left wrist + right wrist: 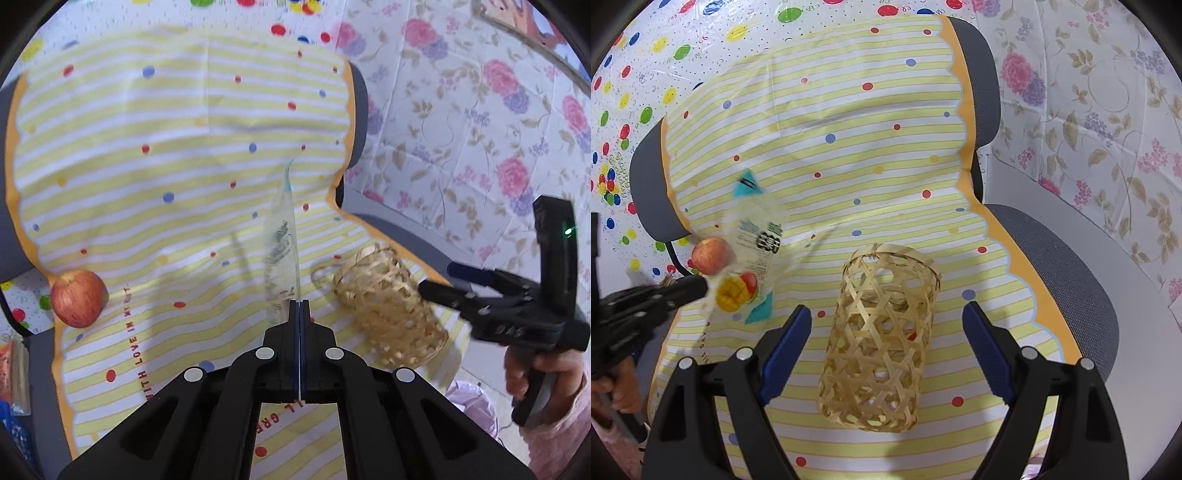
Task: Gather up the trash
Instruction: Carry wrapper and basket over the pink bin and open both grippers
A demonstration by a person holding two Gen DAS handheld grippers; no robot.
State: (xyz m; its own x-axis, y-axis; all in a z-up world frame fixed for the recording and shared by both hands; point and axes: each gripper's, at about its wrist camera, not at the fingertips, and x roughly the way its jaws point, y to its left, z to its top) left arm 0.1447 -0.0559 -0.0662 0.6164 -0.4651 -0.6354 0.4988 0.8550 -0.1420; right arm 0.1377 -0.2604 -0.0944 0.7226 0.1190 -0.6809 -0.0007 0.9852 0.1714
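Surface: a chair seat (1071,258) covered with a striped yellow cloth (849,147) carries the things; it is not a tabletop.
Apple: a red apple (711,254) lies at the left edge of the cloth, near the armrest; it seems to be fruit, not trash.
Left hand-held gripper: the left hand-held gripper (299,306) has its fingers pressed together on the lower edge of a clear plastic wrapper (753,251).
Wrapper: this is the trash; it has a printed mango picture and teal corners, and it hangs in the air above the left part of the cloth, seen nearly edge-on from the left wrist view.
Basket: a woven bamboo basket (879,339) stands upright near the front middle of the cloth, a little tilted; its mouth is open. Something small and red shows through the weave, but what it is cannot be told.
Right hand-held gripper: the right hand-held gripper (886,343) has its fingers wide apart, one at each side of the basket, without touching it as far as the pictures show.
Done: the wrapper is picked up from the seat.
Left to do: the wrapper is not yet in the basket; probably it must be carried over the mouth and released. No other loose trash is seen on the cloth.
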